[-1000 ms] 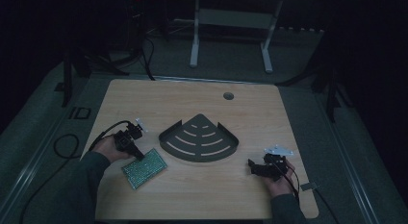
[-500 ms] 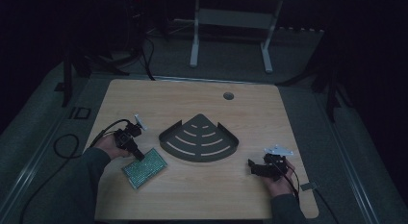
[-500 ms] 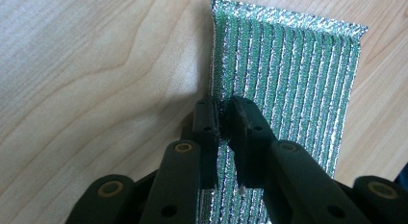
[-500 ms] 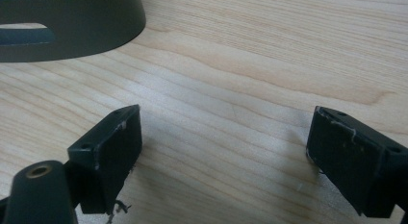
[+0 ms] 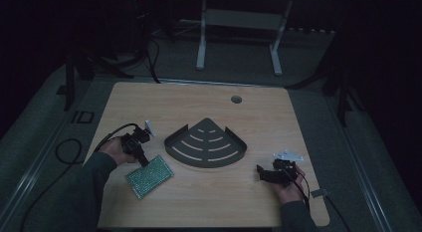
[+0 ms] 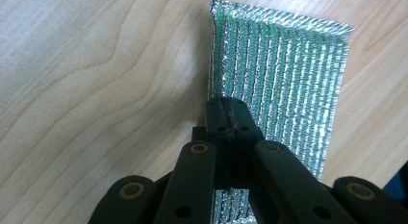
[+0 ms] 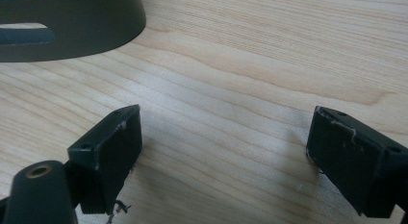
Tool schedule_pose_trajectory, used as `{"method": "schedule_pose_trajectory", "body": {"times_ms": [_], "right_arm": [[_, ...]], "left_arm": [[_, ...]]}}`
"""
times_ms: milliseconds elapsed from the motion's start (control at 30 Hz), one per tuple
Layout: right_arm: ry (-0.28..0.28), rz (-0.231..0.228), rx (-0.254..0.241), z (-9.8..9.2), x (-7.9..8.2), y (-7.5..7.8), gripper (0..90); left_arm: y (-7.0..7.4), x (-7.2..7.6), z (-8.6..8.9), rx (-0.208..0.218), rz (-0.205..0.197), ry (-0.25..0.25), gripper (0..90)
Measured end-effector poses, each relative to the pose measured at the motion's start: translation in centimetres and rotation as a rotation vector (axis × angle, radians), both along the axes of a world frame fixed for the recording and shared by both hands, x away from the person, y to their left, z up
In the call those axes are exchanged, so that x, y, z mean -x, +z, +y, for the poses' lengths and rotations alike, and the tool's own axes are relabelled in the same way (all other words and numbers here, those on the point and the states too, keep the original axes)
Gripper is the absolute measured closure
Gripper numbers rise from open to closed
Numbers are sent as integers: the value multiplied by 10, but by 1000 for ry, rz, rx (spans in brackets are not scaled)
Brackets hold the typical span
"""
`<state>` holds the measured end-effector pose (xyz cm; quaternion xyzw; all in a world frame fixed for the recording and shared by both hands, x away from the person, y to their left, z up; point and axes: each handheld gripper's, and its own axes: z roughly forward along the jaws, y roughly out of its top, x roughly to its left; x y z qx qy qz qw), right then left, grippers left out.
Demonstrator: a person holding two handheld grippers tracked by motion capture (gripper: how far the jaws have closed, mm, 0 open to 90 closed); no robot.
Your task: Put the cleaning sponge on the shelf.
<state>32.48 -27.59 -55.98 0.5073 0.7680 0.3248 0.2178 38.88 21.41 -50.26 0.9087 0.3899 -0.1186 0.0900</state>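
Lying flat on the wooden table [image 5: 199, 105], the green-and-silver scouring pad [image 5: 149, 175] sits just off the left corner of the dark fan-shaped rack [image 5: 206, 148], near it but not touching. The left gripper [image 5: 145, 164] comes down on the pad's edge nearest that rack corner; its jaws have just been closing, and in the left gripper view [image 6: 230, 119] they stand pressed together with the pad's [image 6: 284, 84] rim pinched between the tips, the rest of the glittering weave spreading away from them over the wood. The person's left hand [image 5: 115, 150] holds that gripper from the far side of the pad as seen from the rack, its cable looping off toward the table's left edge. On the other side of the rack, well clear of its right corner, the right gripper [image 5: 260, 171] rests low over bare wood in the right hand [image 5: 288, 188]. In the right gripper view [image 7: 223, 152] its jaws stand wide apart with nothing between them but table grain, and the curved wall of the rack [image 7: 72, 27] shows beyond them at the upper left. A small round hole [image 5: 236, 99] marks the table beyond the rack's pointed back.
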Motion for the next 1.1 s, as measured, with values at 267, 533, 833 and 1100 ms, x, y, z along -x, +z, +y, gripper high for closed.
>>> {"method": "schedule_pose_trajectory", "body": {"times_ms": [267, 533, 833, 1100], "right_arm": [[0, 0, 0, 0, 0, 0, 119], [0, 0, 0, 0, 0, 0, 119], [0, 0, 0, 0, 0, 0, 119], [-1, 1, -1, 0, 0, 0, 119]], "left_arm": [[17, 4, 1, 3, -28, 4, 900], [28, 4, 3, 6, -49, 3, 900], [43, 3, 7, 2, -70, 15, 900], [56, 1, 8, 4, -95, 19, 900]]}}
